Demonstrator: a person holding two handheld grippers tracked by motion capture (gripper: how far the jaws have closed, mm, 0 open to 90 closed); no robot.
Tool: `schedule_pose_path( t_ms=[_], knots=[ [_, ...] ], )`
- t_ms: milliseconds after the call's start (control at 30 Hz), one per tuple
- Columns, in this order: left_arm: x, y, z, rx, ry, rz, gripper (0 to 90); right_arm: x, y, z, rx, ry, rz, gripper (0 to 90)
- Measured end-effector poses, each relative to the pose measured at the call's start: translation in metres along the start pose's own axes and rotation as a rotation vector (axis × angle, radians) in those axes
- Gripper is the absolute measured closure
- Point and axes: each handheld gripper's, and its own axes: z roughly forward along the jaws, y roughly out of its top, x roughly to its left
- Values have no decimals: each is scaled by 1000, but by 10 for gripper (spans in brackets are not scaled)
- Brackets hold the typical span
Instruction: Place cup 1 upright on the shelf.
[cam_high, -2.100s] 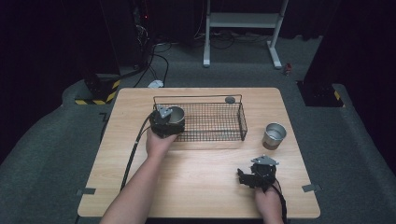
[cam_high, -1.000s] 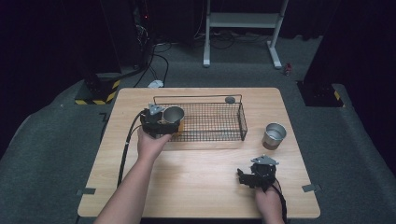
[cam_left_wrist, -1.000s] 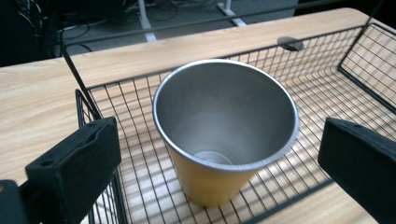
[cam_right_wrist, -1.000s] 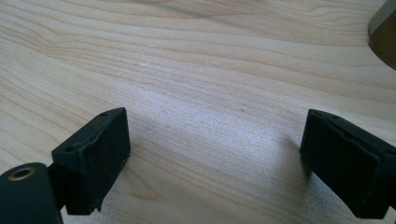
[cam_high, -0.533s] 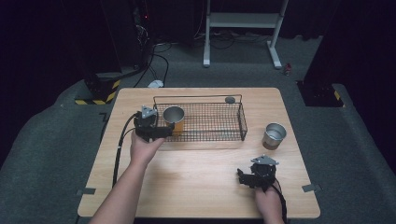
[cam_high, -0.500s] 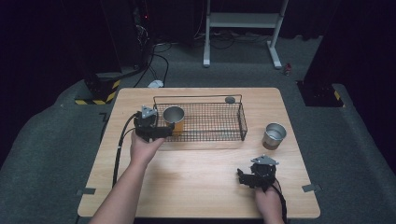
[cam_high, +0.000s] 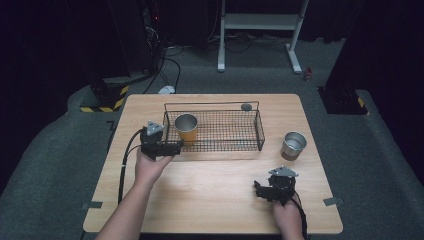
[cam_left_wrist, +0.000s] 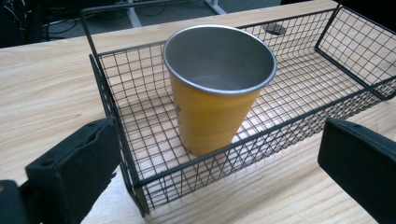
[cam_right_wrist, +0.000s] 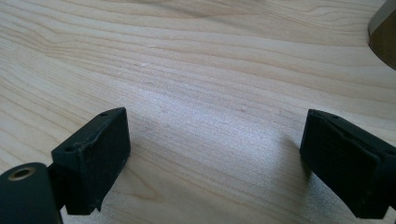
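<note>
The yellow cup (cam_left_wrist: 217, 88) stands upright inside the wire basket (cam_high: 250, 142), at its left end. The left gripper (cam_high: 172, 147), jaws wide and empty, sits just outside that end, nearest the cup. The right gripper (cam_high: 261, 190), also wide open, rests well apart.

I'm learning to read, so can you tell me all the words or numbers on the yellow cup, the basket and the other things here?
None: there are no words, numbers or signs to read here.
The yellow cup has a tiny dark mark on its side, too small to read.
The wire basket, the silver cup and the table are plain.
The left gripper and the right gripper carry no label that can be read.
</note>
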Motion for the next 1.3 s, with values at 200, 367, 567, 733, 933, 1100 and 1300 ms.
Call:
schedule_pose_path(
  t_ms=[200,367,567,733,933,1100,1300],
  knots=[
    [2,-11,-6,4,-6,-7,0,0,0,0,0,0,0,85],
    [3,-16,-12,-9,-9,-13,0,0,0,0,0,1,1,85],
    [5,-24,-20,-12,-24,-10,0,0,0,0,0,1,1,85],
    [6,-32,-29,-7,-35,-17,1,0,0,0,1,1,4,86],
    [8,-52,-37,28,-41,-7,2,0,0,0,-1,3,-3,86],
    [7,-76,-35,83,-63,-8,4,1,-1,-1,0,0,-3,96],
    [6,-100,-33,135,-79,-7,4,6,2,-6,-12,-9,-5,126]
  ],
)
